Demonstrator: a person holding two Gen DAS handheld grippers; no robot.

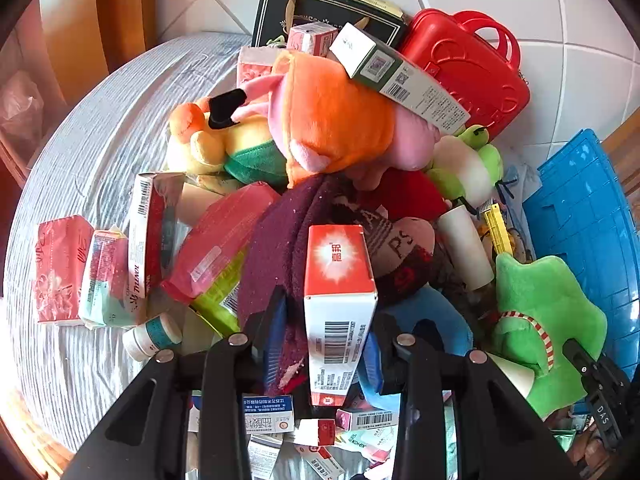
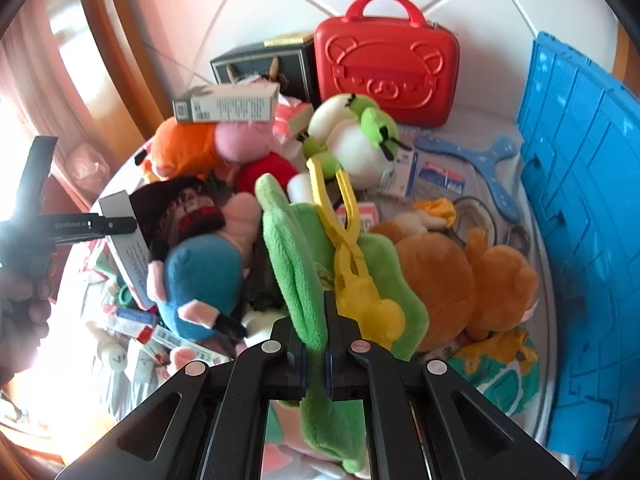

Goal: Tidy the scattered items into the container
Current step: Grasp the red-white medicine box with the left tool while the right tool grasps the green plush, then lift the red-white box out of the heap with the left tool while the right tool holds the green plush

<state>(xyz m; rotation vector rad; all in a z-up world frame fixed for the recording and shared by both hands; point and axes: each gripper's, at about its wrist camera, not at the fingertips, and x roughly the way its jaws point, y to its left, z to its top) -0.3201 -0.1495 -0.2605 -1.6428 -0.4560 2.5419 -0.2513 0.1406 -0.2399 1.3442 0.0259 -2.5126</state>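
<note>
In the left wrist view my left gripper (image 1: 332, 340) is shut on a red-and-white carton (image 1: 338, 280), held upright above a heap of toys and boxes. The right wrist view shows my right gripper (image 2: 317, 344) shut on the edge of a flat green plush toy (image 2: 288, 248), with yellow plastic tongs (image 2: 348, 248) lying across the plush. The same green plush (image 1: 544, 308) appears at the lower right of the left wrist view. The blue crate (image 2: 580, 200) stands on the right, its wall (image 1: 584, 220) beside the heap.
A red carry case (image 2: 386, 68) and a black gift box (image 2: 260, 62) stand at the back. An orange plush (image 1: 332, 116), a brown bear (image 2: 460, 276), a blue plush (image 2: 200, 280), a blue boomerang (image 2: 480, 160) and several cartons (image 1: 60, 268) cover the white-clothed table (image 1: 88, 120).
</note>
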